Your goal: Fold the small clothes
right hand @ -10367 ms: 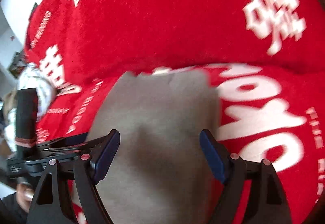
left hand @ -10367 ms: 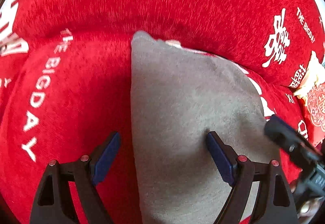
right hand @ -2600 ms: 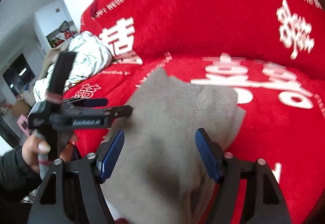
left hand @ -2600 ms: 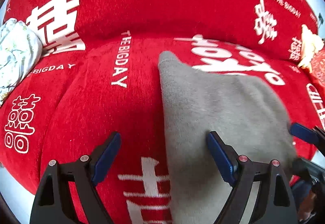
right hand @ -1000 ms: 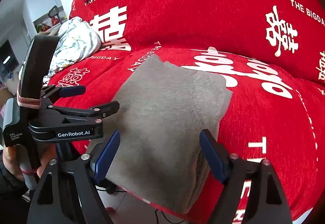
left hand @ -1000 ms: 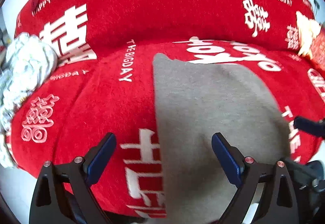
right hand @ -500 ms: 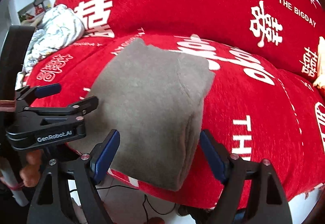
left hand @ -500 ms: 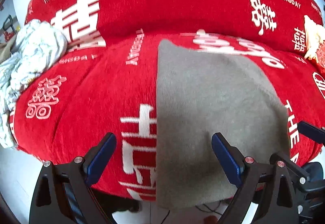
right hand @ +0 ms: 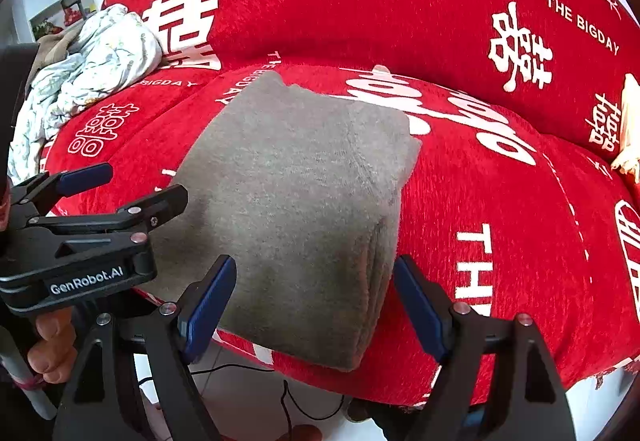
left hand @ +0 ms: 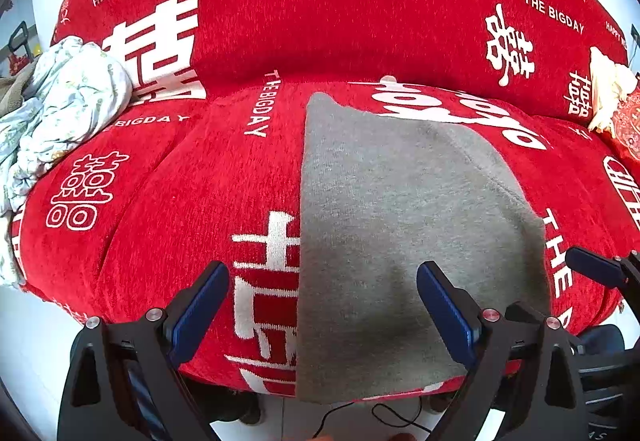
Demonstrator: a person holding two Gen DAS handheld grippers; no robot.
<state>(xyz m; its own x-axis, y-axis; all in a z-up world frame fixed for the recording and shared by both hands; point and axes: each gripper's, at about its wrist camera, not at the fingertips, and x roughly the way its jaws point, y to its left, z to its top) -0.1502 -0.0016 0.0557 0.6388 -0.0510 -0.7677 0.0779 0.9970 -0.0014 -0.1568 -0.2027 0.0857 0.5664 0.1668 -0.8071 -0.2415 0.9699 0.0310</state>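
Both grippers hover wide open and hold nothing. The left gripper [left hand: 322,305] has its blue-padded fingers spread well apart above the front edge of the folded grey garment [left hand: 400,225], one pad over the cloth, the other over bare red cover — whether they touch, I cannot tell. The right gripper [right hand: 314,303] straddles the garment's thick folded corner with jaws just as wide.

The garment lies flat in a neat rectangle on the seat of a sofa under a red wedding-print cover [right hand: 500,201], its near edge hanging slightly over the front. A crumpled pale floral cloth [left hand: 60,109] sits at the sofa's left end. Pale floor tiles [right hand: 248,401] and a thin black cable [right hand: 288,407] show below.
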